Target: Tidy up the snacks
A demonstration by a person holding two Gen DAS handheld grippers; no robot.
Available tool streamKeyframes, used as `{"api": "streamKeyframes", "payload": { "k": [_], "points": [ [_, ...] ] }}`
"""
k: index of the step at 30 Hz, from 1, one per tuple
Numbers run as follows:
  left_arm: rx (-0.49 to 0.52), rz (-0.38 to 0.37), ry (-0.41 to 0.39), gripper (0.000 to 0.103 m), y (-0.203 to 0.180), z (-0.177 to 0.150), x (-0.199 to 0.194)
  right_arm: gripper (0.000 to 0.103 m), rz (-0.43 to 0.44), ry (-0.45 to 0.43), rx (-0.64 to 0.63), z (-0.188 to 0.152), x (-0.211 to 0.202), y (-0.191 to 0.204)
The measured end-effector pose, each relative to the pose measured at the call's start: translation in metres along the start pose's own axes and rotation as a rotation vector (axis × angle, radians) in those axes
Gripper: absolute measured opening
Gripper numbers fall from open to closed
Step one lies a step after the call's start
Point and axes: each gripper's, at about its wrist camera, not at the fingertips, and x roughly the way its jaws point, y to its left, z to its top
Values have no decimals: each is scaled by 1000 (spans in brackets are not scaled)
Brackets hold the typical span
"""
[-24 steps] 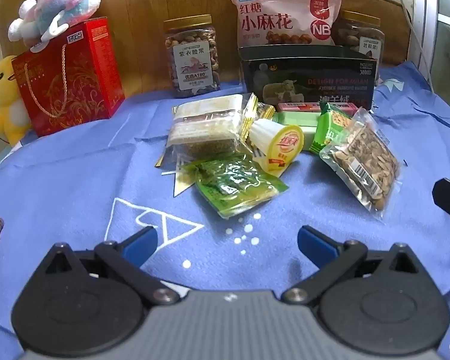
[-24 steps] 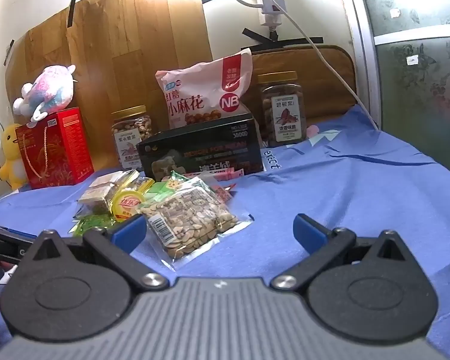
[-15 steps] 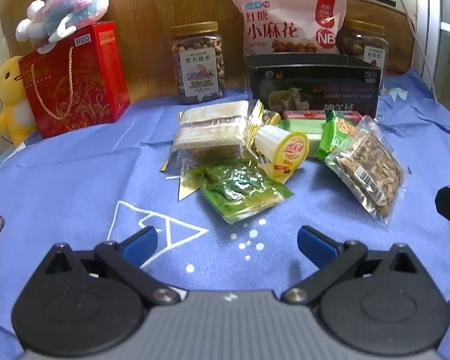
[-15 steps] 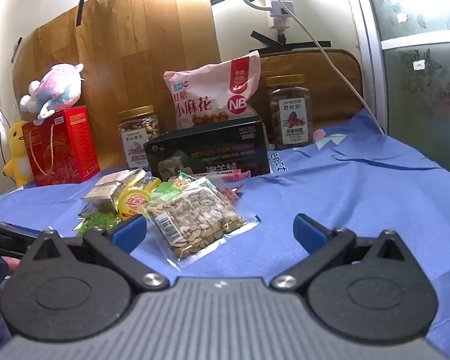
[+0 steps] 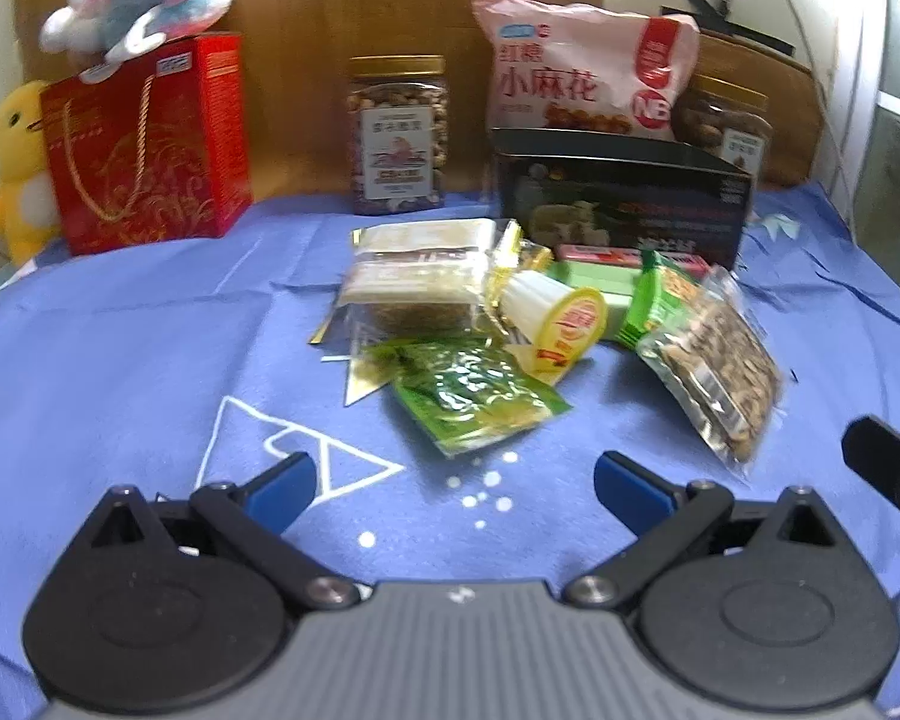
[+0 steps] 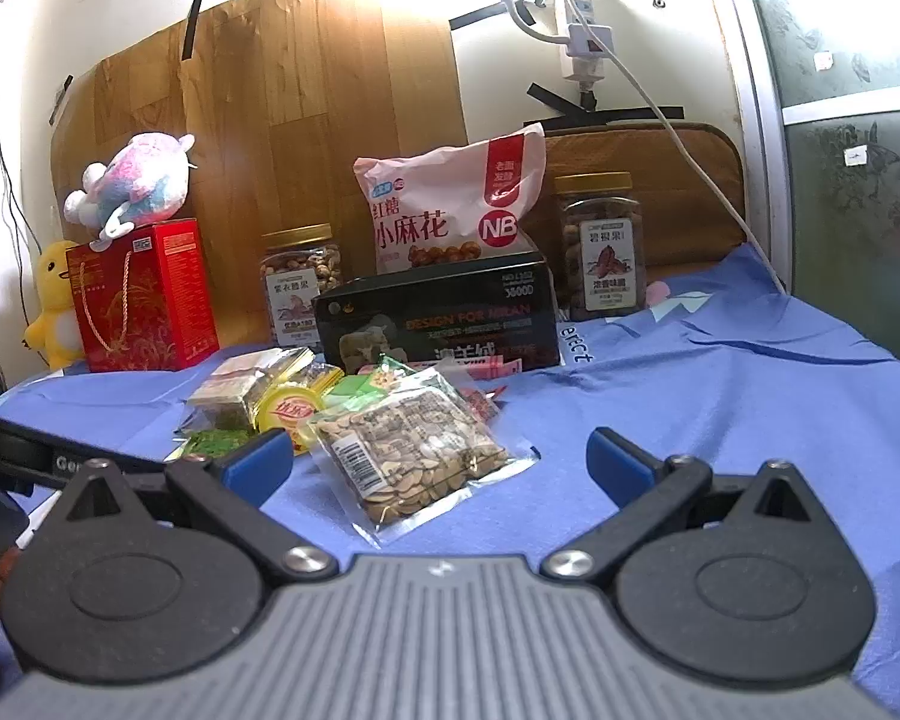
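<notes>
Both grippers have edged a little toward the snack pile since 0.8 s ago, so the packets sit slightly larger in each wrist view, while nothing on the blue cloth [image 5: 120,360] has shifted. On the left wrist view, the left gripper [image 5: 453,483] hangs above the cloth with its 2 blue fingertips wide apart and nothing between them, just short of the green packet [image 5: 480,399] at the near edge of the pile. Behind that packet lie a clear pack of pale bars [image 5: 417,273] and a yellow-lidded cup [image 5: 567,315] tipped on its side, with a flat green box [image 5: 594,282] and a pink bar [image 5: 630,253] farther back. The seed packet [image 5: 720,360] lies at the right of the pile. On the right wrist view, the right gripper [image 6: 438,465] is likewise spread open and empty, with that seed packet [image 6: 411,450] lying on the cloth between and just beyond its fingertips, not touched. A black box [image 6: 444,318] stands behind the pile, a pink snack bag [image 6: 450,210] upright behind it, flanked by 2 nut jars [image 6: 303,282] [image 6: 603,246]. A red gift box [image 6: 141,297] with a plush toy [image 6: 135,183] on top stands at far left, a yellow duck [image 6: 54,300] beside it.
</notes>
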Motion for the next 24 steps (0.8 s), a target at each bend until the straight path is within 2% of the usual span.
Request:
{"api": "streamKeyframes", "payload": {
  "k": [5, 9, 13, 24],
  "points": [
    [-3, 0, 17, 97, 3, -2, 4, 103, 8, 5, -4, 0, 0, 2],
    [-36, -51, -13, 97, 12, -5, 4, 103, 15, 13, -12, -1, 0, 4],
    [-22, -7, -21, 97, 12, -4, 5, 103, 19, 21, -17, -1, 1, 4],
    [2, 56, -29, 97, 14, -5, 11, 103, 28, 45, -34, -2, 4, 6]
  ]
}}
